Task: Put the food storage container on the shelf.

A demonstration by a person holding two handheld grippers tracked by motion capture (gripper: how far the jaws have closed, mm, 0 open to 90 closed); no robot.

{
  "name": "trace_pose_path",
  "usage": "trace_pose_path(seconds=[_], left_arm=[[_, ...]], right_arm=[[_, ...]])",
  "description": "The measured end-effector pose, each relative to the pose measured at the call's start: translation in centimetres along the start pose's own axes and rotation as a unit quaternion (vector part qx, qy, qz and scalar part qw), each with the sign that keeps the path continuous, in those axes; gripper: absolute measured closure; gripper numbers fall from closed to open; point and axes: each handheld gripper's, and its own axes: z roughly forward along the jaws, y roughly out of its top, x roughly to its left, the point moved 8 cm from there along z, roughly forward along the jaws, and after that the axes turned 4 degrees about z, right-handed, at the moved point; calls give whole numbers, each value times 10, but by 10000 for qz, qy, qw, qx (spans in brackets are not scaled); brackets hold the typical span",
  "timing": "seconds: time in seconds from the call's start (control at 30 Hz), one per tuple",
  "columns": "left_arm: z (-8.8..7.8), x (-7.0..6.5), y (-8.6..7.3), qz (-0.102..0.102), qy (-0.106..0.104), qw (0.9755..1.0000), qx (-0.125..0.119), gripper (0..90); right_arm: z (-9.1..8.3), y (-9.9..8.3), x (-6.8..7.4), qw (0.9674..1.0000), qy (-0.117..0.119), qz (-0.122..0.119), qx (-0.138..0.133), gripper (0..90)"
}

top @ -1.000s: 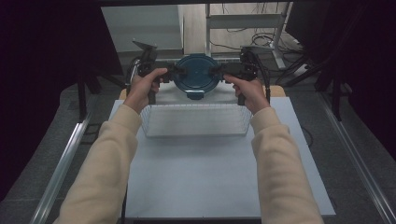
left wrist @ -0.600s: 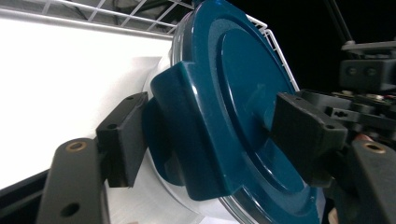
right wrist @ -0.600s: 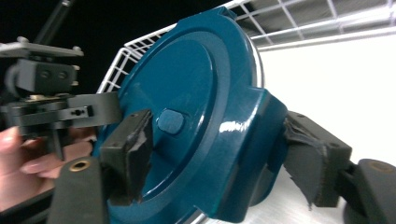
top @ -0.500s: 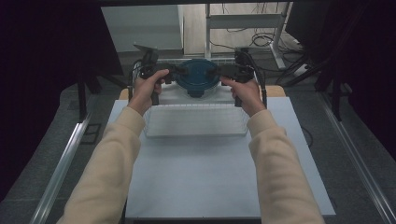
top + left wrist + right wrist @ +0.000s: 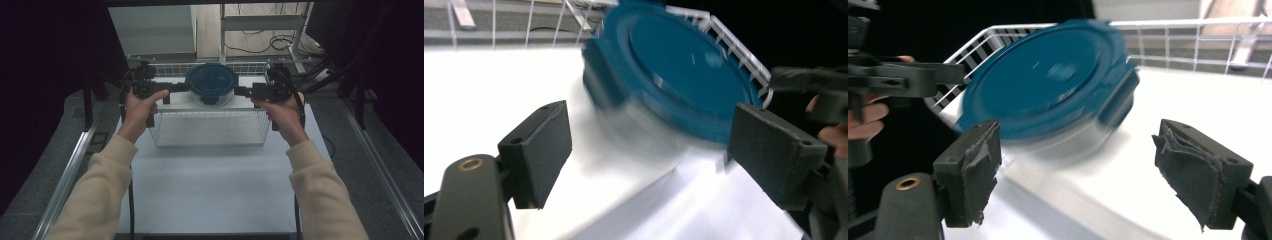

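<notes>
Left gripper and right gripper: jaws apart, flanking round clear container with teal lid at 12 o'clock inside white wire basket. Step: probably releasing. Next: withdraw both outward.

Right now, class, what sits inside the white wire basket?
Inside the white wire basket sits a round clear container closed by a blue lid, at the far end. The lid covers its inside, so any contents cannot be seen.

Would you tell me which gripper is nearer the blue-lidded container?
Neither clearly: the left gripper flanks the container on its left, the right gripper on its right, both open.
</notes>
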Motion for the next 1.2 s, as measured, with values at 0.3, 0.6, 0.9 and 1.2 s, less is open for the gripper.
trace_pose_path(seconds=[0.3,0.6,0.9,1.2], left_arm=[[-28,-17,-89,667,99,9977,20,193],[-39,-18,-172,916,302,9948,337,194],[-35,-1,-231,788,543,9921,813,191],[-36,1,-234,739,567,9926,776,194]], right_arm=[[-45,-67,11,9980,217,-579,-118,210],[-62,-146,5,9977,162,-649,-125,228],[-53,-205,-17,9977,-128,-589,308,246],[-59,-207,-22,9977,-253,-604,158,242]])
